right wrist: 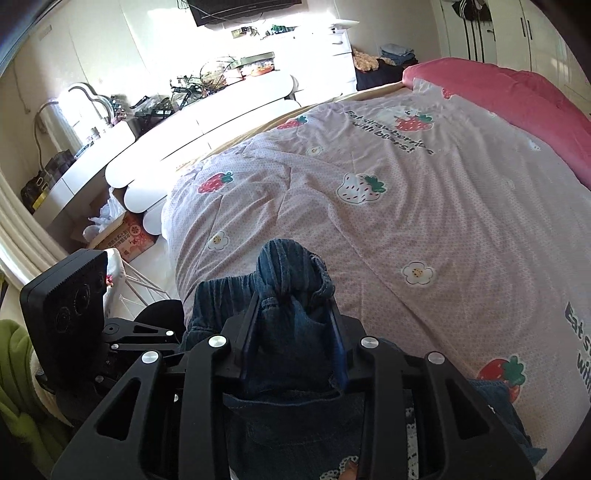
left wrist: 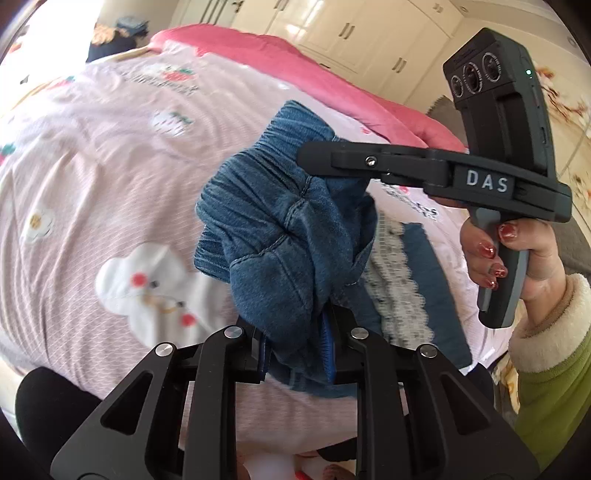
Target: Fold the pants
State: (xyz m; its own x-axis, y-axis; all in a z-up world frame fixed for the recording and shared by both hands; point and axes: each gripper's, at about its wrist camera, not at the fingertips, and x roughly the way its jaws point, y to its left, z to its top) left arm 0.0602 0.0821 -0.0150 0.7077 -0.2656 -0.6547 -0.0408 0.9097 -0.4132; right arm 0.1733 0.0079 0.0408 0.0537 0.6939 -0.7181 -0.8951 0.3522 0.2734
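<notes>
Blue denim pants [left wrist: 273, 229] with an elastic waistband and white lace trim are lifted above the pink strawberry quilt [left wrist: 92, 166]. My left gripper [left wrist: 295, 350] is shut on a bunch of the denim. My right gripper [left wrist: 314, 155] comes in from the right, held by a hand with red nails, its fingers closed on the waistband. In the right wrist view my right gripper [right wrist: 293, 325] is shut on the pants [right wrist: 291, 280], which hang down below it, and the left gripper's body [right wrist: 74, 306] shows at lower left.
The quilt [right wrist: 406, 206] covers the bed, with a pink blanket [right wrist: 517, 99] along its far side. A white desk [right wrist: 207, 122] with clutter and a cardboard box [right wrist: 125, 236] stand left of the bed. Wardrobes [left wrist: 351, 33] line the wall.
</notes>
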